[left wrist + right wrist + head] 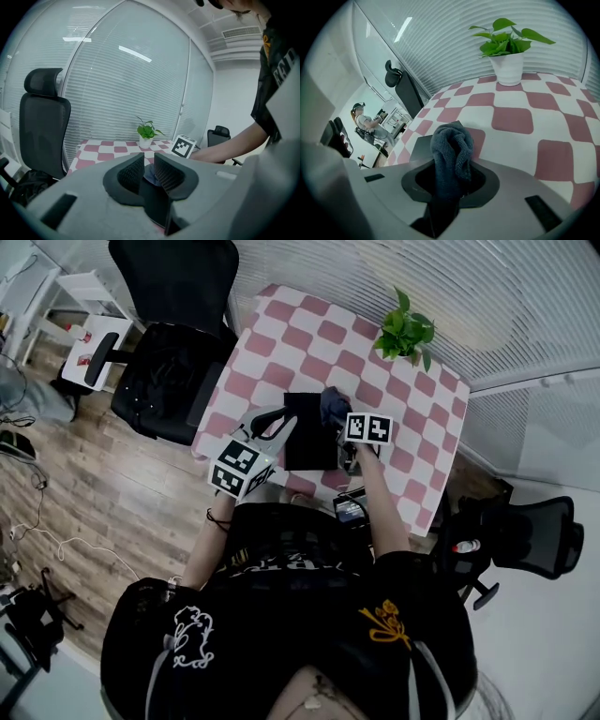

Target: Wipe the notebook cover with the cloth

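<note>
A black notebook (307, 432) lies on the pink-and-white checked table (309, 334). My left gripper (278, 427) is at the notebook's left edge, and in the left gripper view its jaws (149, 171) stand close together on the dark notebook edge (157, 206). My right gripper (342, 427) is over the notebook's far right corner, shut on a bunched dark blue-grey cloth (333, 404). In the right gripper view the cloth (452, 154) sticks up from the right gripper (450, 187), with the notebook (423, 146) just behind it.
A potted green plant (405, 329) stands at the table's far right corner. A black office chair (173, 334) is left of the table, and another one (525, 535) is at the right. A small dark device (349, 507) sits near the table's front edge.
</note>
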`<state>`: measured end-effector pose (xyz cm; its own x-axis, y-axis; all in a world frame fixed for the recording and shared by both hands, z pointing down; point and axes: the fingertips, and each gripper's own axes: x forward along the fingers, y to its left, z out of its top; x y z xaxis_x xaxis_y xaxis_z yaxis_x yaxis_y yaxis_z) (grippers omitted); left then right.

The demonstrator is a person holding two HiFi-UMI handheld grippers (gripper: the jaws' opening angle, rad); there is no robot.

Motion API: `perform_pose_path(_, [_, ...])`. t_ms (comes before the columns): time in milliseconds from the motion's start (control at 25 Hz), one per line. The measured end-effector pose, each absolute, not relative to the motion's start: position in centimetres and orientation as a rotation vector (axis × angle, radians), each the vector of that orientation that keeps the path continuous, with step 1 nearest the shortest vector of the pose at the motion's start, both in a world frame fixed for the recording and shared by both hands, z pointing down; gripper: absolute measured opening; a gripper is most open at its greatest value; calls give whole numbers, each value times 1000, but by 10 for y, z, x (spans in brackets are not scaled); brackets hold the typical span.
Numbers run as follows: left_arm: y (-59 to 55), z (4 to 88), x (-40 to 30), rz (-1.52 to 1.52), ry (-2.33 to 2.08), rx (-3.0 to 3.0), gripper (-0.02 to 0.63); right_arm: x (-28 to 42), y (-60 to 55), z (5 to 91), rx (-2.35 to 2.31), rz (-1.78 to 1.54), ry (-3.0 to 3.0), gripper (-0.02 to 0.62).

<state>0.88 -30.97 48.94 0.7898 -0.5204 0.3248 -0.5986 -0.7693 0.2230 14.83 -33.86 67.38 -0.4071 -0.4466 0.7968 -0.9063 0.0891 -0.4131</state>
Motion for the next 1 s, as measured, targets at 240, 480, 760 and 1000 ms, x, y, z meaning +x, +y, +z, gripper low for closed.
perform_pose_path(240, [-311, 491, 6, 362, -883, 2657, 63, 167, -336, 675, 1366, 1298, -1881, 87])
perform_pose_path(480, [-308, 497, -4, 384, -945, 2631, 63, 160, -335, 658, 1341, 1204, -1928, 87])
perform_pose_path(760, [-305, 500, -24, 386, -1031, 2587, 63, 77, -324, 629, 1168, 1133, -2105, 87])
perform_pose_path(1000, [-296, 499, -35, 378, -1084, 2563, 63, 11, -302, 647, 971, 1117, -2121, 87])
